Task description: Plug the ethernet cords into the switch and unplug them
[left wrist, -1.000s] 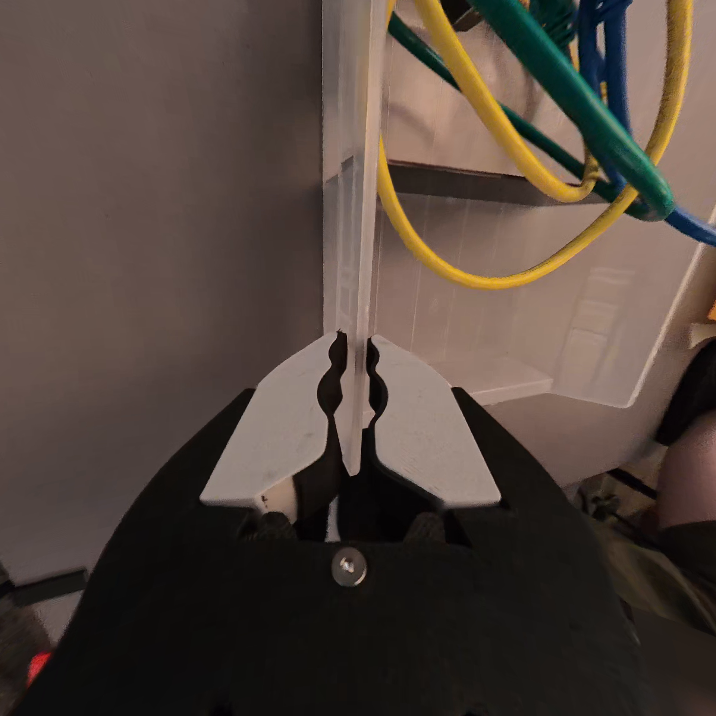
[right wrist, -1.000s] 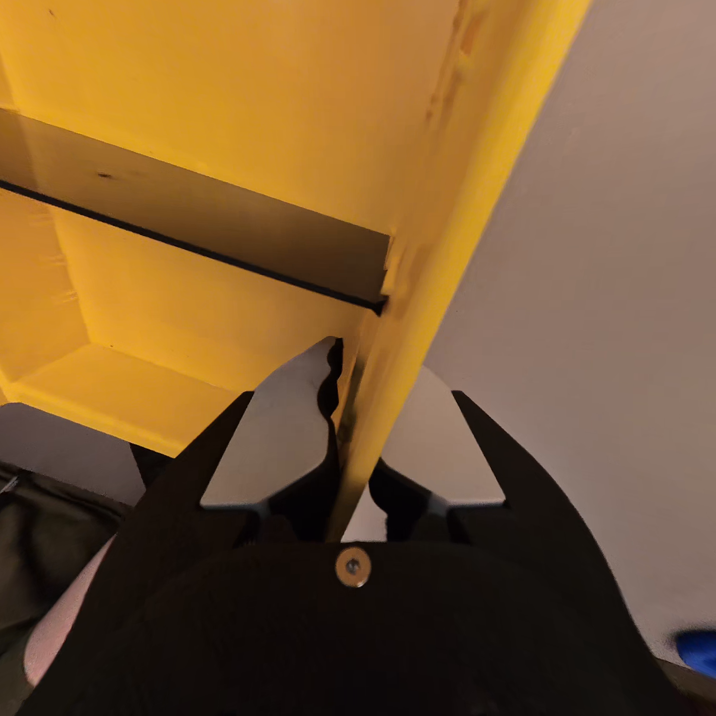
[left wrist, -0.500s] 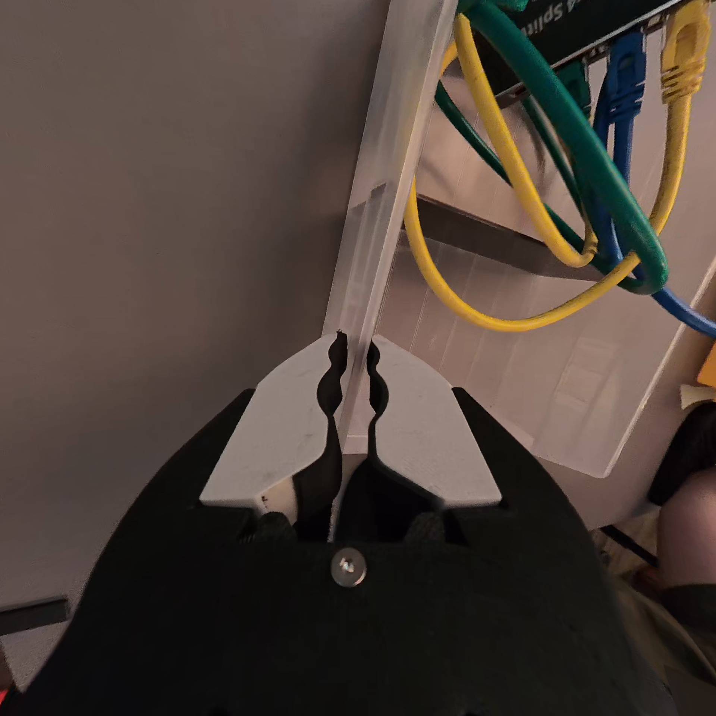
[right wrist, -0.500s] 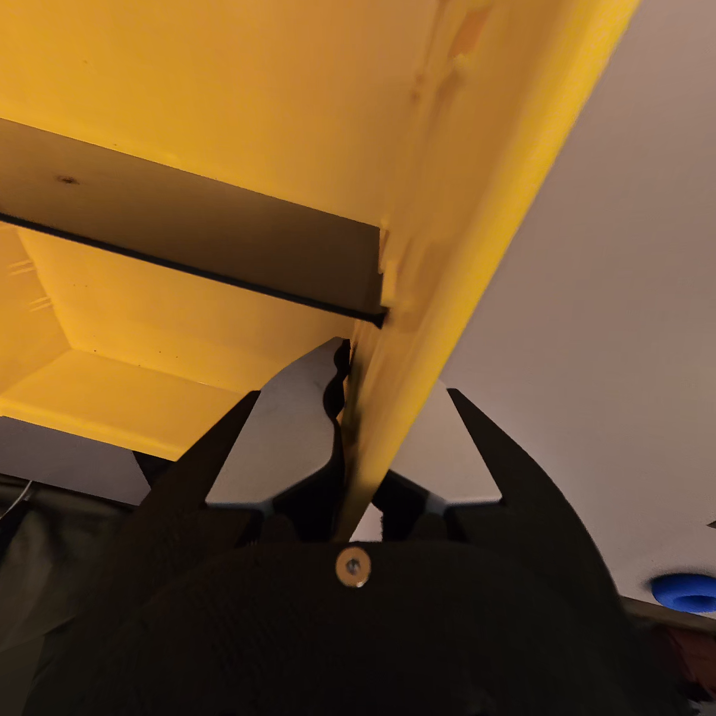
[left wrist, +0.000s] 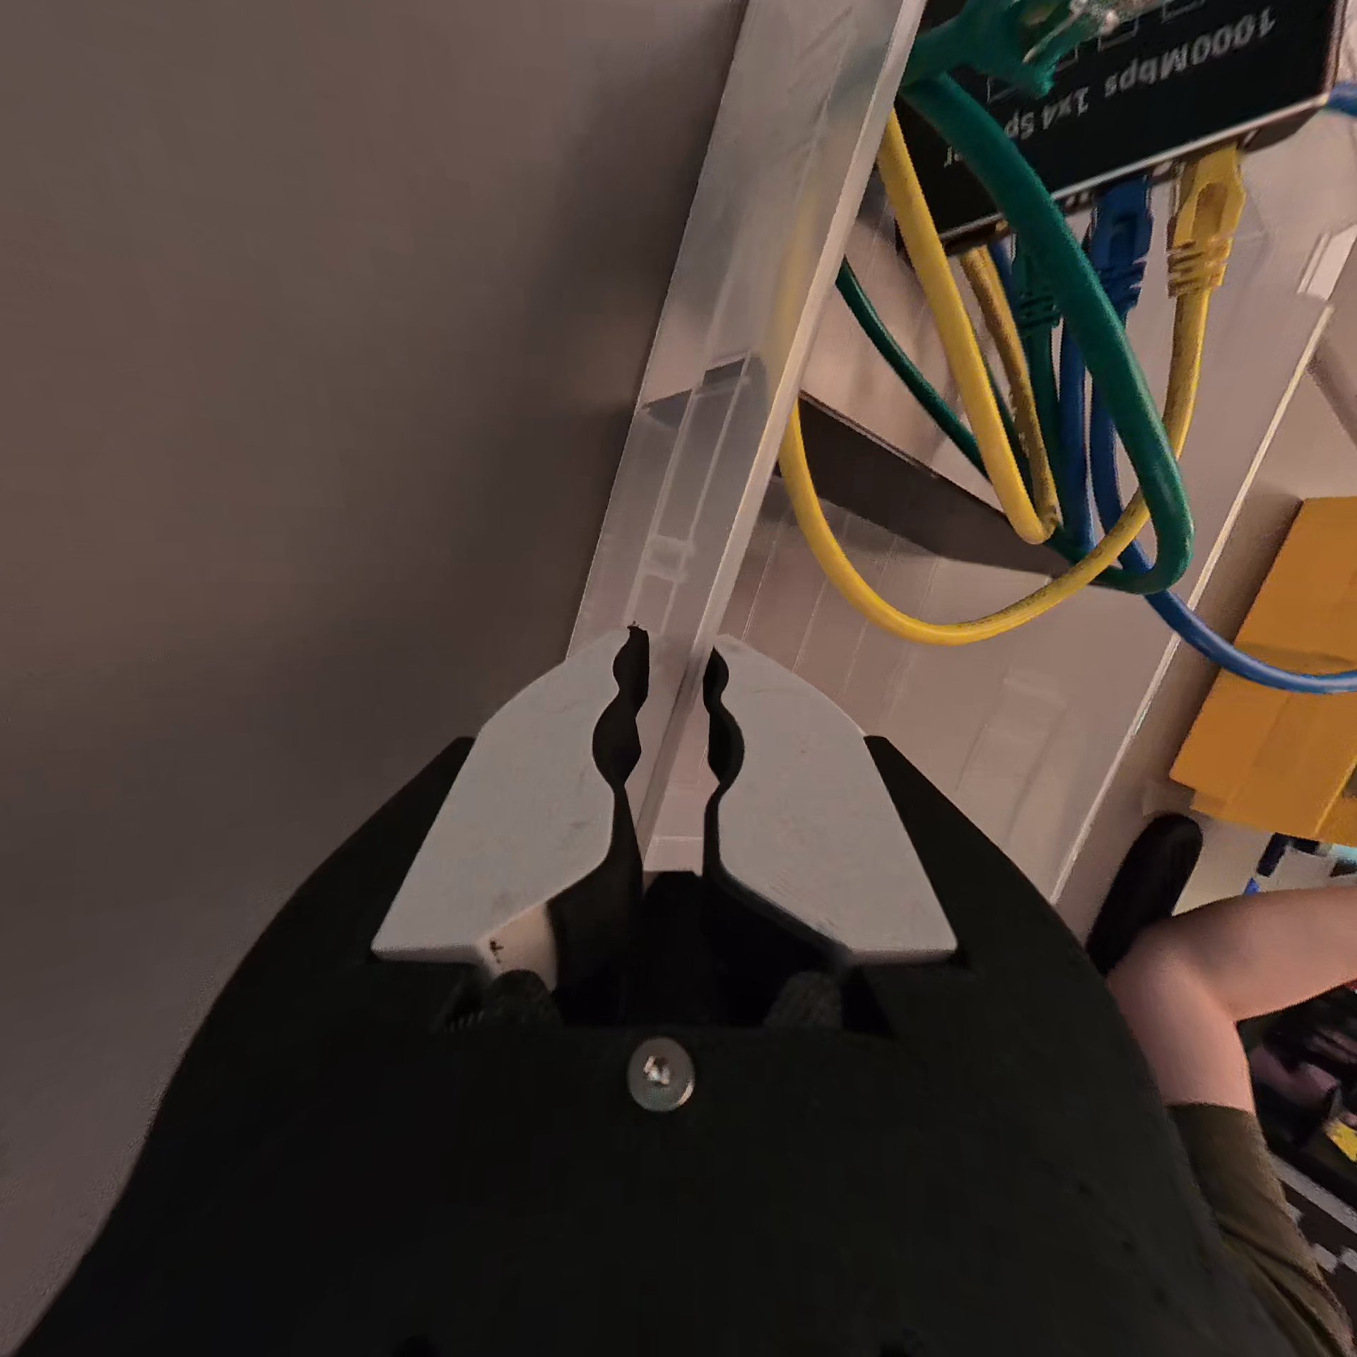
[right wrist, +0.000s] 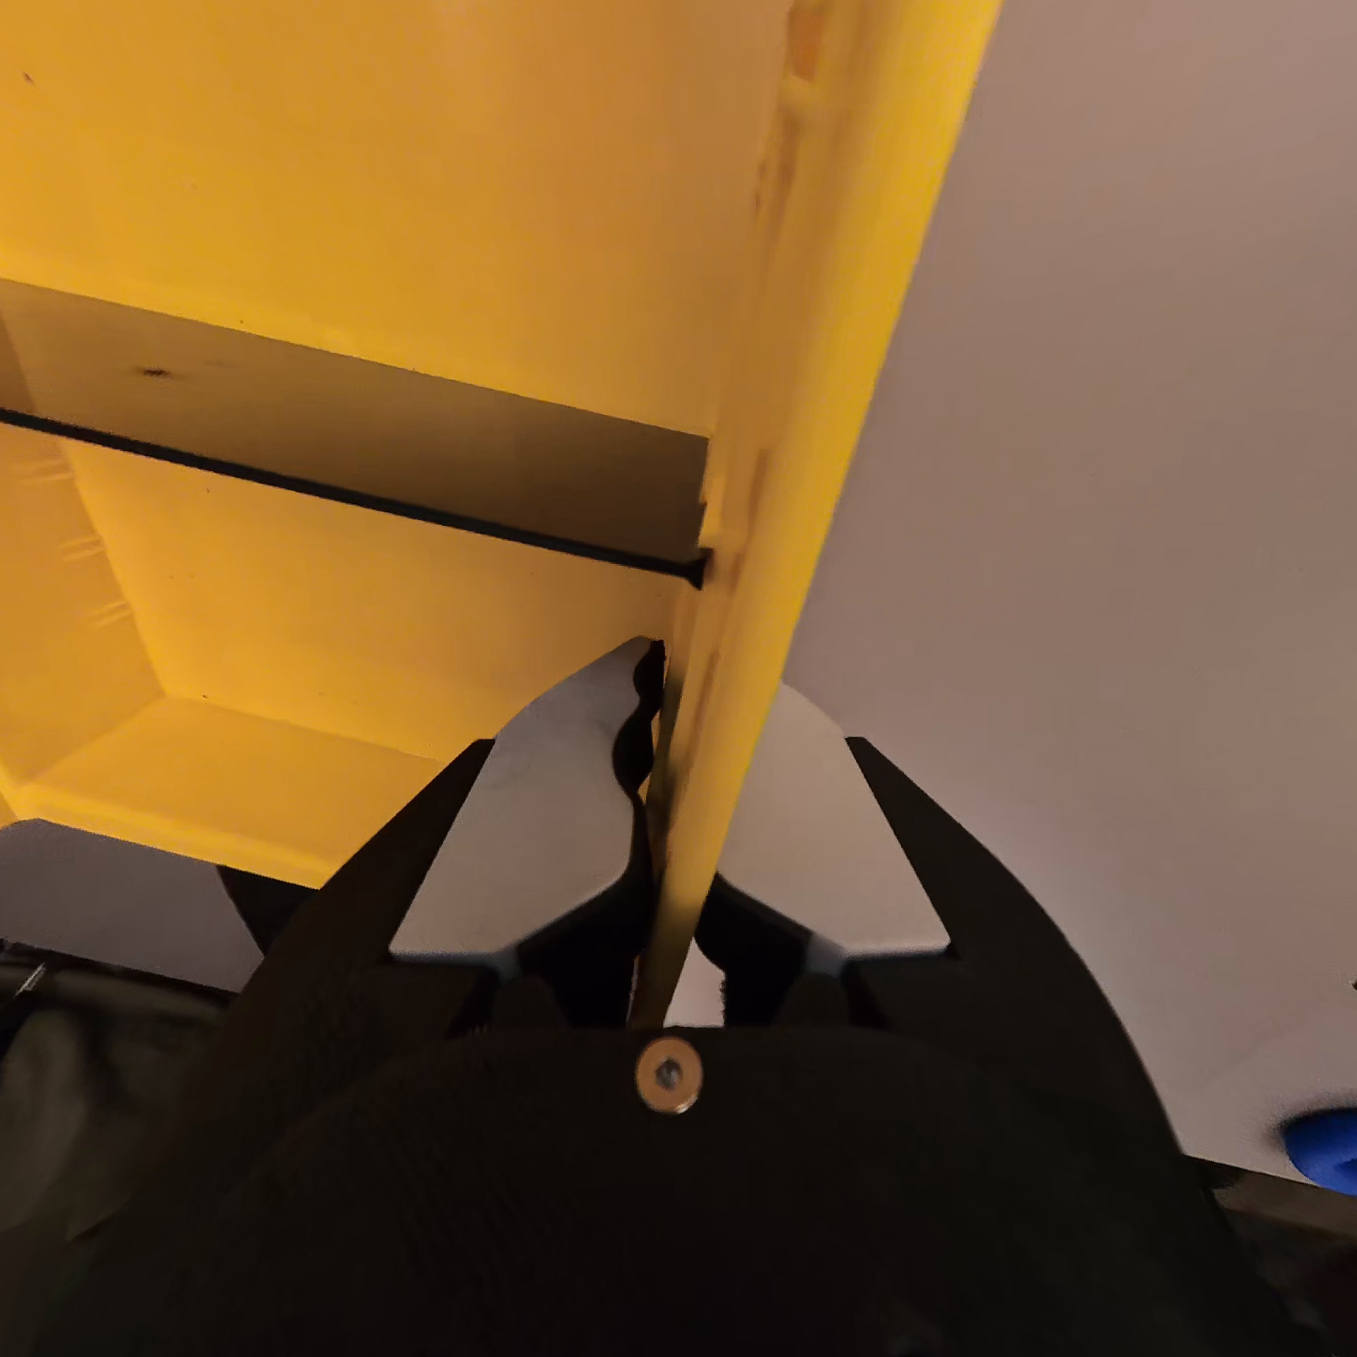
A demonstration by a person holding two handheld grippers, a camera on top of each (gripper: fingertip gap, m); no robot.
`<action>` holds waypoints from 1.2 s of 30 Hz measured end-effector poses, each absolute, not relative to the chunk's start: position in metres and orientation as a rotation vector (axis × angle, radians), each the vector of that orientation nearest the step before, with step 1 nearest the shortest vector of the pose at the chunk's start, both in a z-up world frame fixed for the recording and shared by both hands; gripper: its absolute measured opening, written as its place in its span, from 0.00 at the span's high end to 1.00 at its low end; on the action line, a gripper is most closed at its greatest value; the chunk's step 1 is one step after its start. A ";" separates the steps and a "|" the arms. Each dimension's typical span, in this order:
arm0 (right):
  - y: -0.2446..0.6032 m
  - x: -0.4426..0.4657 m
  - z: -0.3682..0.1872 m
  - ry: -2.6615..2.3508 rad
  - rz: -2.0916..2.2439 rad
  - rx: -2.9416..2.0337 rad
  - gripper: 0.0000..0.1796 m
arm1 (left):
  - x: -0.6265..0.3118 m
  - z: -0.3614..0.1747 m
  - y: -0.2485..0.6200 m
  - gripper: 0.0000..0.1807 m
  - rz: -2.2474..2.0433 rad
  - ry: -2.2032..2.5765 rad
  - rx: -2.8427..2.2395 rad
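Left wrist view first: left tool (left wrist: 674, 661) pinching the rim wall of a clear plastic bin (left wrist: 742, 352). Inside the bin, at upper right, lies the black rectangular ethernet switch (left wrist: 1145, 95); green cord (left wrist: 1087, 308), blue cord (left wrist: 1120, 235) and yellow cord (left wrist: 1204, 220) are plugged into it and loop below. Beyond the bin sits a yellow plastic tray (left wrist: 1292, 661).

Right wrist view: right tool (right wrist: 705, 661) clamped on the side wall of the yellow plastic tray (right wrist: 822, 367), above the pale desk (right wrist: 1101, 514).

Dim, warm light; soft motion blur, wide-angle bending at edges.
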State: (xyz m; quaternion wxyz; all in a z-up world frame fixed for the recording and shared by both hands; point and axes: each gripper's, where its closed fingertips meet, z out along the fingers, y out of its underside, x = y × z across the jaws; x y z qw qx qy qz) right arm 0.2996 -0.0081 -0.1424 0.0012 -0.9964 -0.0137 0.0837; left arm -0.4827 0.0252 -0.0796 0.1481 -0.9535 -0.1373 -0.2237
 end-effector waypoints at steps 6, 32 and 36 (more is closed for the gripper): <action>-0.003 0.305 -0.142 -0.131 0.236 -3.112 0.98 | -0.477 -0.080 0.004 0.94 -0.576 -0.323 -2.856; 0.007 0.312 -0.142 -0.292 0.239 -3.028 0.97 | -0.487 -0.073 0.016 0.93 -0.577 -0.341 -2.767; 0.007 0.309 -0.142 -0.309 0.229 -3.019 0.95 | -0.498 -0.042 0.019 0.97 -0.526 -0.362 -2.634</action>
